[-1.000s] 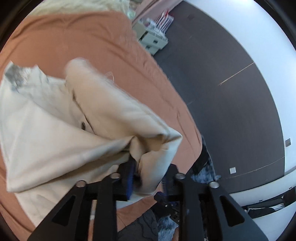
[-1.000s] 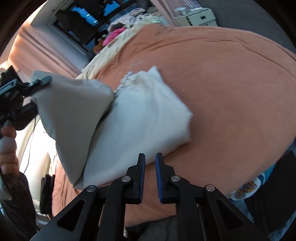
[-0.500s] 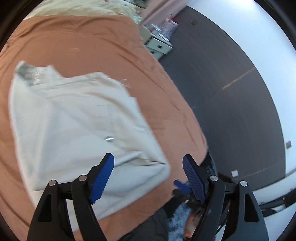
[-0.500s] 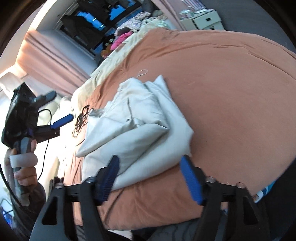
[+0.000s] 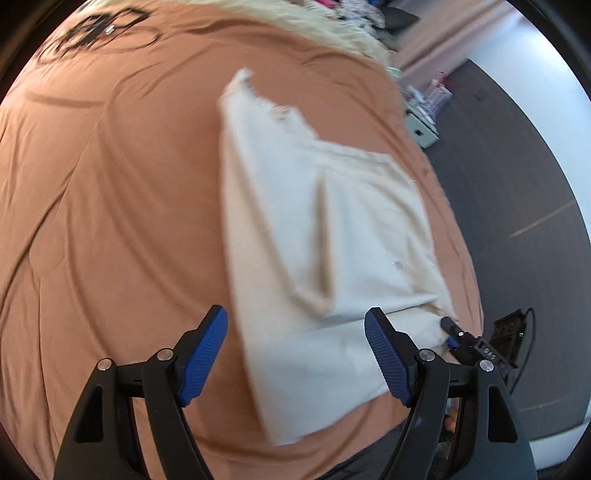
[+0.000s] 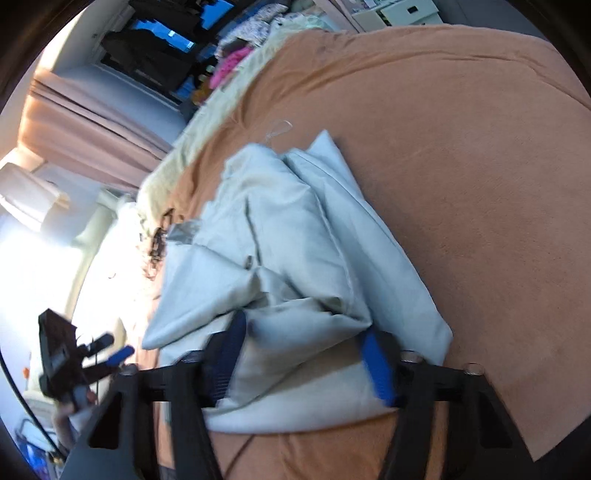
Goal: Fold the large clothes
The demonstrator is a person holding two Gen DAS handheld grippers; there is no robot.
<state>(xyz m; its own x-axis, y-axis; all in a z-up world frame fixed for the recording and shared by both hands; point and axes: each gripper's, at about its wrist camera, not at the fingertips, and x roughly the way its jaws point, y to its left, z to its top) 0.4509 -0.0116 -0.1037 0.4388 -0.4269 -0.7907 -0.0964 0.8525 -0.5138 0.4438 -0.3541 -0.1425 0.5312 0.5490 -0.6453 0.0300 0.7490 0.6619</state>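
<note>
A cream folded garment (image 5: pixel 332 229) lies on the orange bedsheet (image 5: pixel 110 203), with a folded flap on top. My left gripper (image 5: pixel 295 354) is open and empty, hovering above the garment's near edge. In the right wrist view the same garment (image 6: pixel 295 258) looks pale and bunched. My right gripper (image 6: pixel 306 362) is open, its blue fingers (image 6: pixel 376 365) straddling the garment's near edge. The left gripper (image 6: pixel 110 354) shows at the far left of that view, and the right gripper's tip (image 5: pixel 452 326) shows at the garment's right corner in the left wrist view.
A black printed pattern (image 5: pixel 96 29) lies on the sheet at the far left. A cream blanket (image 5: pixel 314 26) and piled clothes lie at the head of the bed. A white drawer unit (image 5: pixel 421 125) stands on the dark floor (image 5: pixel 517 184). Curtains (image 6: pixel 92 125) hang by a bright window.
My left gripper opened and let go of the garment's flap, which fell flat, then swung back to the left. My right gripper opened and moved down onto the garment's near edge.
</note>
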